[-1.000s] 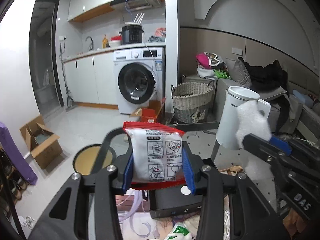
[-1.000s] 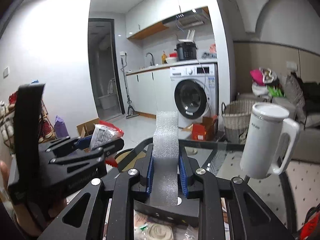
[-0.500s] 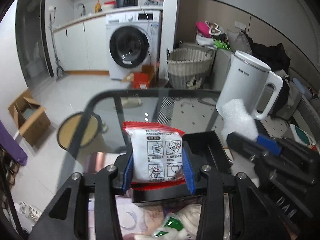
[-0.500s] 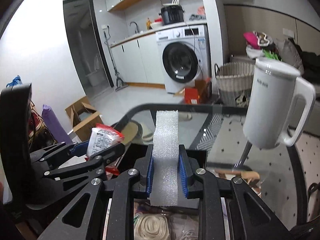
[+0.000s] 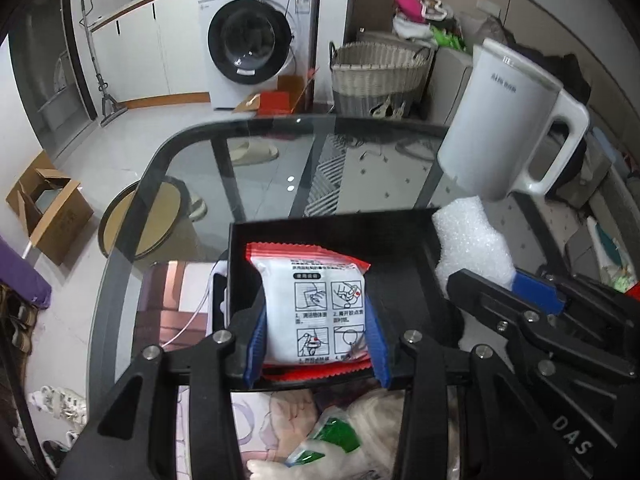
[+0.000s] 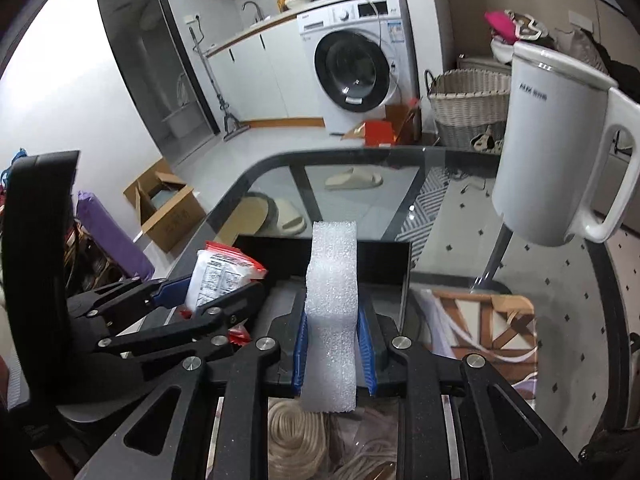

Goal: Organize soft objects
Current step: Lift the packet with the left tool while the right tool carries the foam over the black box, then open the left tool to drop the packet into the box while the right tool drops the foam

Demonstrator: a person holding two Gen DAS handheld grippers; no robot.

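Note:
My left gripper (image 5: 316,340) is shut on a white soft packet with red edges (image 5: 316,300), held upright over a black open box (image 5: 336,226) on the glass table. It also shows in the right wrist view (image 6: 218,276). My right gripper (image 6: 332,344) is shut on a white foam strip (image 6: 332,300), held over the right side of the same box (image 6: 384,254). The foam (image 5: 468,240) shows at the box's right edge in the left wrist view.
A white kettle (image 5: 504,120) stands on the glass table (image 5: 192,168) behind the box, to the right. Soft items, a green-and-white bag (image 5: 332,444) and coiled cord (image 6: 292,436), lie below the grippers. A wicker basket (image 5: 376,76) and washing machine (image 5: 256,36) stand beyond.
Both grippers have tilted down and lowered toward the black box, each keeping its hold. The box now lies directly under the packet and foam.

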